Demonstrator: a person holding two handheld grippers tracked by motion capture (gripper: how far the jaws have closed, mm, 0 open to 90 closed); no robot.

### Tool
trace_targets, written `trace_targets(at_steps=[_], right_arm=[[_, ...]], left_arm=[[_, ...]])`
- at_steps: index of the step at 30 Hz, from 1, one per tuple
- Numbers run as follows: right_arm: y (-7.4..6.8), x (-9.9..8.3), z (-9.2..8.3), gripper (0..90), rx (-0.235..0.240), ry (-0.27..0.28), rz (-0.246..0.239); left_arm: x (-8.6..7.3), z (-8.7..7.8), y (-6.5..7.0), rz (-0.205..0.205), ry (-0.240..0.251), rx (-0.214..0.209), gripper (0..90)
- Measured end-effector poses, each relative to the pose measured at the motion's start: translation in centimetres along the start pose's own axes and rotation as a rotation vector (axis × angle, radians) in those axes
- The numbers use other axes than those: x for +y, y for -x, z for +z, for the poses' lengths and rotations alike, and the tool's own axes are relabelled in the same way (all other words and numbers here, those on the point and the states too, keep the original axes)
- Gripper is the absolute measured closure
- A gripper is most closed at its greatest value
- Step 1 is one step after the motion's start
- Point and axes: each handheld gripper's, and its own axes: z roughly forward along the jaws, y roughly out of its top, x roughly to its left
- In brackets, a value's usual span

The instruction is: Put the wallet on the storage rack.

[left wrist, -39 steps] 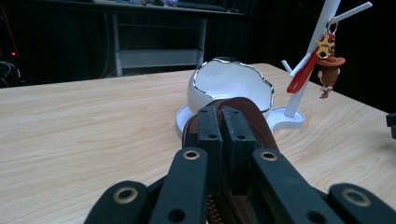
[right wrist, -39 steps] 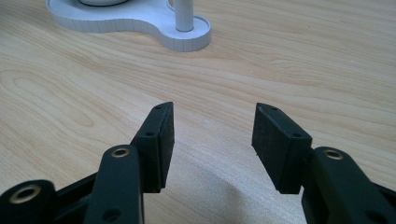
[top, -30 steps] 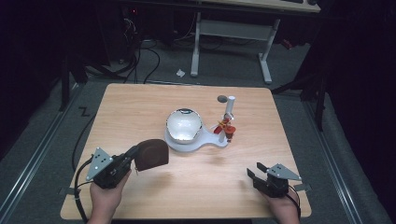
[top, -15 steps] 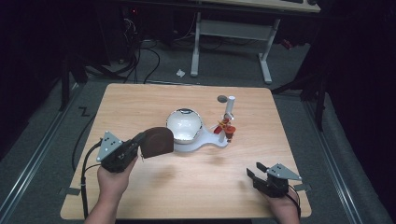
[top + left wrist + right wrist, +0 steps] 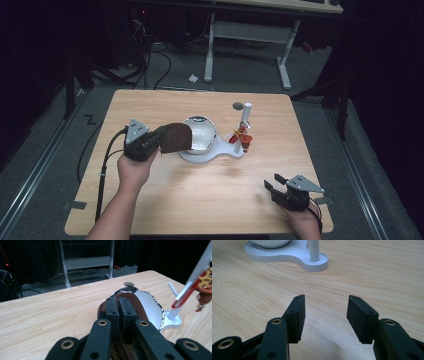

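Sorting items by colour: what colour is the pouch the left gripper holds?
Dark brown; the pouch shows best in the high view.

Matt pale wood-grain table [image 5: 210,200], glossy white bowl [image 5: 202,135] on a smooth white plastic stand [image 5: 294,255], brown leather-like pouch [image 5: 175,139]

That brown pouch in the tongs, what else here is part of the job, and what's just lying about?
In use:
- left tongs, shut on the brown pouch
- white bowl on its white stand, right beside the pouch

Lying about:
- right tongs, open, resting near the table's edge
- white post with hanging red trinkets
- grey disc
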Motion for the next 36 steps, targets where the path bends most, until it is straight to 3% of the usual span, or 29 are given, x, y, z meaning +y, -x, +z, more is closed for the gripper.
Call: trace_targets(at_steps=[8,13,25,36], right_arm=[[0.0,0.0,-0.1,49.5,0.008,0.006,0.008],[-0.1,0.2,-0.3,49.6,0.009,0.014,0.003],[0.0,0.2,-0.4,49.5,0.012,0.018,0.009],[0.0,0.1,-0.3,49.6,0.010,0.017,0.008]], left_arm=[[1.2,1.8,0.1,-0.007,-0.041,0.023,87.3],[1.9,2.6,0.8,0.019,-0.069,0.030,87.2],[1.5,3.8,1.4,0.029,-0.112,0.068,87.0],[1.5,4.8,1.8,-0.002,-0.118,0.097,86.5]])
